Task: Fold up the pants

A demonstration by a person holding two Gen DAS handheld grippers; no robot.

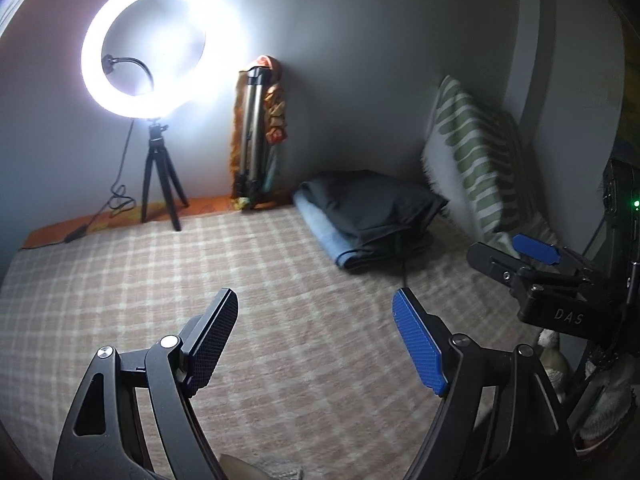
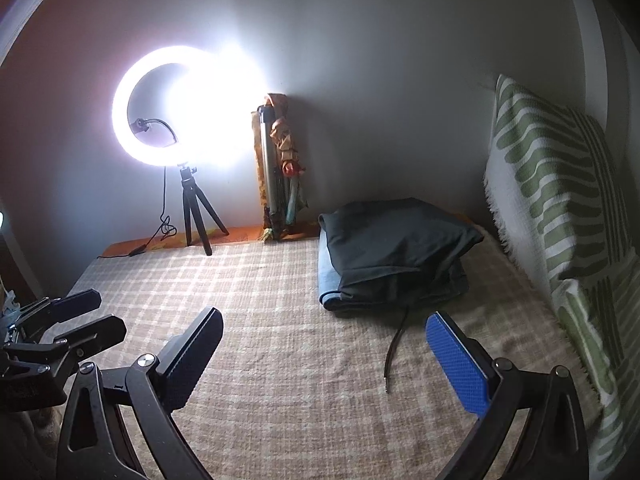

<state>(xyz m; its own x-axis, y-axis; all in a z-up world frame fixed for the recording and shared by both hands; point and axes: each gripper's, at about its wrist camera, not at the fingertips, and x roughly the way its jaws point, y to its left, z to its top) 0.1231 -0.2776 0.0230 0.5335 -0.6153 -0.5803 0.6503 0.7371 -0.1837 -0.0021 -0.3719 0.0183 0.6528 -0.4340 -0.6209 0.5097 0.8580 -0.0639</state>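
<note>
A dark folded garment [image 1: 368, 204] [image 2: 396, 240] lies on top of a folded light blue denim piece [image 1: 324, 236] [image 2: 326, 280], at the back right of the checked bed cover [image 1: 280, 280] [image 2: 280, 320]. A thin dark cord [image 2: 394, 344] trails from the pile toward me. My left gripper [image 1: 316, 300] [image 2: 110, 309] hovers open over bare cover, well short of the pile. My right gripper [image 2: 325, 316] [image 1: 496, 245] is open too, nothing between its blue pads, just in front of the pile and to the right of the left one.
A lit ring light on a small black tripod [image 1: 160, 184] [image 2: 196, 216] stands at the back left, its cable running left. A folded tripod draped with cloth [image 1: 256, 136] [image 2: 276, 168] leans on the wall. A green-striped pillow [image 1: 468, 152] [image 2: 560, 200] bounds the right side.
</note>
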